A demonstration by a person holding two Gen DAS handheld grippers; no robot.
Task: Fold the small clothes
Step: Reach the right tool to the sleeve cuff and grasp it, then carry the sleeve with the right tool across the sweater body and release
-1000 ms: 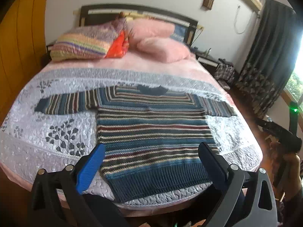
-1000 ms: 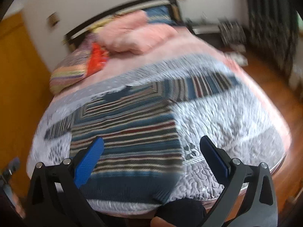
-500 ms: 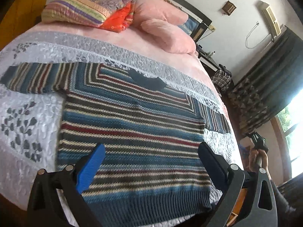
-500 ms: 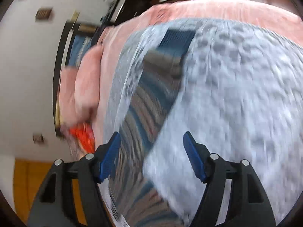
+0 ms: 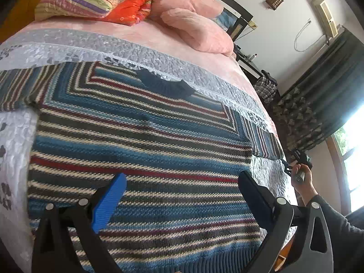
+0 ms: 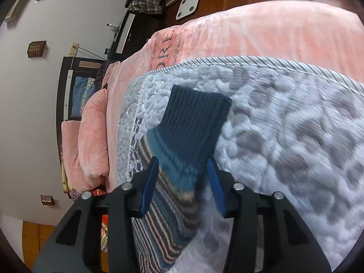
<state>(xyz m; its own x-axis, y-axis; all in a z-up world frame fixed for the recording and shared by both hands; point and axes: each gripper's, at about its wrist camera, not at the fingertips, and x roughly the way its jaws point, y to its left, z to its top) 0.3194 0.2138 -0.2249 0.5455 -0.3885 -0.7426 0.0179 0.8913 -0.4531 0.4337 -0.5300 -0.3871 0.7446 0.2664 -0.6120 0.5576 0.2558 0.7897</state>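
1. Bedroom with a wide bed point(image 5: 204, 52) under a pink blanket and a grey quilted coverlet point(image 6: 295, 136); pink pillows point(image 5: 195, 31) and a striped cushion point(image 5: 77, 2) sit at the head edge, dark curtains point(image 5: 329, 86) hang by the window
2. Striped knitted sweater point(image 5: 141, 150) lies flat and face up on the coverlet, neck toward the pillows, hem at the foot edge, both sleeves spread out sideways; no fold shows in it, so the task looks barely begun
3. Left gripper point(image 5: 179, 195) hovers over the lower body of the sweater near the hem, jaws spread wide, nothing between them
4. Right gripper point(image 6: 182, 182) is low over the right sleeve point(image 6: 182, 163) near the bed's side edge, blue pads on either side of the sleeve just behind the dark ribbed cuff point(image 6: 198, 116); jaws are narrowed but a gap shows, so I judge the cloth not yet pinched
5. Left to do, by my reckoning: grip this sleeve and lay it across the body, do the same with the other sleeve, then fold hem toward neck
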